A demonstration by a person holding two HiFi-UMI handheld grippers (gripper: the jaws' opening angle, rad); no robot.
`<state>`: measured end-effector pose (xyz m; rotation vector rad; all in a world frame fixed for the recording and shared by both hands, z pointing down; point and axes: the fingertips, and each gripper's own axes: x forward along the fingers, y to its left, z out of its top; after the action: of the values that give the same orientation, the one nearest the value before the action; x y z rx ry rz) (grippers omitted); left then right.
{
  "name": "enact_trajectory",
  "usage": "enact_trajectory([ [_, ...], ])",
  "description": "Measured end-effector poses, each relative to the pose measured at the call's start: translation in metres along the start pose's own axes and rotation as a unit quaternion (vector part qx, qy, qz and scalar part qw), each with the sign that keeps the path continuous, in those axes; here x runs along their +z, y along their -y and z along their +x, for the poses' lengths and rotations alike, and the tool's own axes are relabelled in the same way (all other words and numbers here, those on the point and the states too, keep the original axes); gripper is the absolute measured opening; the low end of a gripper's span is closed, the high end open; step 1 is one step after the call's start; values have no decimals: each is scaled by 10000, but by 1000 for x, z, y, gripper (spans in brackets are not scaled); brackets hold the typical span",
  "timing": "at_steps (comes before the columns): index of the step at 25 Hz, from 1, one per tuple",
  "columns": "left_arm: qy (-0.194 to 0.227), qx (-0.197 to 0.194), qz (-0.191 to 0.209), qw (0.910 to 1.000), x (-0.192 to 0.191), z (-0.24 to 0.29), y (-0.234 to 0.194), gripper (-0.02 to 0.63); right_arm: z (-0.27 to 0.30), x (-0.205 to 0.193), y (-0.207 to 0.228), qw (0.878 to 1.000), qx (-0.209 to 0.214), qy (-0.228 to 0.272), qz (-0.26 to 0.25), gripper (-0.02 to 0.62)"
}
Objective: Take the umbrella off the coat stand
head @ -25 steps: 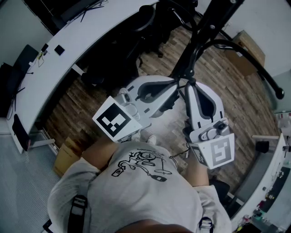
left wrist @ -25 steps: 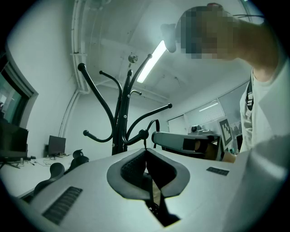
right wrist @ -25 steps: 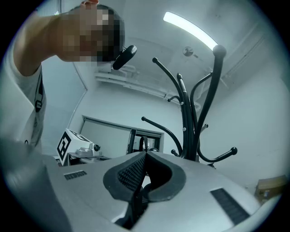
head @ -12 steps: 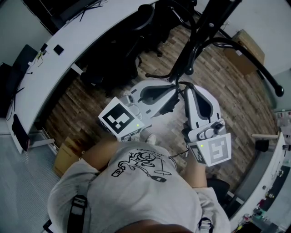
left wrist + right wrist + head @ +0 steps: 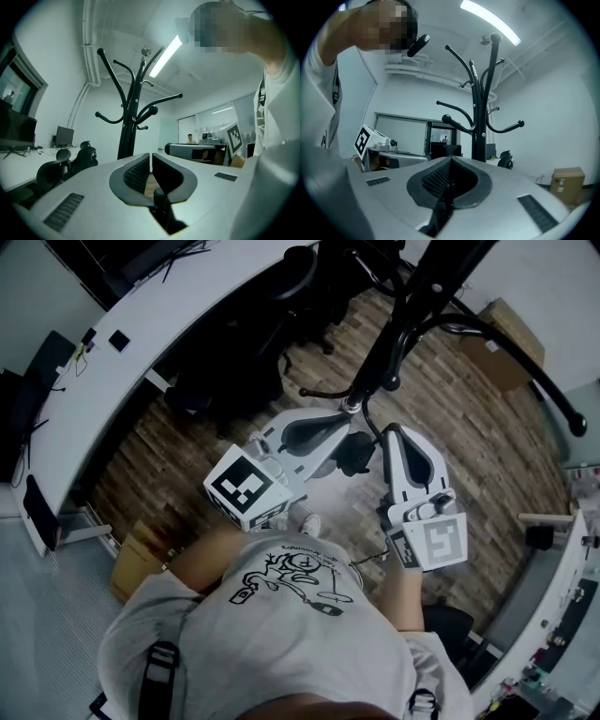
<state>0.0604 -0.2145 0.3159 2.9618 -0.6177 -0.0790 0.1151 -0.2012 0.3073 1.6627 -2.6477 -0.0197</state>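
The black coat stand [image 5: 412, 306] rises just ahead of me, its curved hooks spreading to the right. Its hooks look bare in the left gripper view [image 5: 129, 126] and in the right gripper view [image 5: 478, 126]. No umbrella shows in any view. My left gripper [image 5: 349, 409] points up towards the stand's pole with its jaws together and nothing between them [image 5: 151, 161]. My right gripper [image 5: 386, 432] is beside it, also aimed at the pole, jaws shut and empty [image 5: 449, 168]. Neither touches the stand. A black knobbed hook end [image 5: 354, 454] sits between the two grippers.
A long curved white desk [image 5: 141, 343] runs along the left with black office chairs [image 5: 234, 371] in front of it. A cardboard box [image 5: 511, 343] stands on the wood floor at the right, past the stand. More desks line the right edge.
Both grippers have drawn back a little towards my body. The right one has dropped lower in the head view. Their jaws have stayed shut.
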Motion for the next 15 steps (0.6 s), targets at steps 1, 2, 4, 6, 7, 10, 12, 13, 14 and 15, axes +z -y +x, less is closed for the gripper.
enact_trajectory([
  [1,-7,41,-17,10000,-1,-2,-2,25,-2,-3,1,10000,-38,-30,10,6],
  [2,-7,79,-31,10000,-3,-5,-4,25,-4,-5,3,9999,-84,-58,14,6],
  [4,-1,150,-48,9999,-4,-10,-9,25,-8,-11,7,9998,-156,-103,42,6],
  [6,-5,241,-63,9997,-5,-13,-13,25,-12,-13,10,9997,-228,-117,36,6],
  [7,-3,281,-66,9996,-5,-15,-15,25,-14,-15,11,9996,-242,-127,48,6],
  [10,10,358,-63,9993,-5,-21,-19,25,-20,-22,12,9995,-269,-172,79,6],
  [12,8,392,-43,9992,-6,-24,-20,25,-23,-21,13,9993,-324,-187,62,6],
  [13,1,408,-35,9992,-7,-25,-20,25,-25,-21,13,9992,-352,-195,62,6],
  [14,-9,420,-32,9991,-8,-26,-21,25,-28,-23,14,9991,-365,-208,85,6],
  [15,-23,430,-34,9991,-10,-27,-21,25,-31,-27,14,9990,-371,-223,114,6],
])
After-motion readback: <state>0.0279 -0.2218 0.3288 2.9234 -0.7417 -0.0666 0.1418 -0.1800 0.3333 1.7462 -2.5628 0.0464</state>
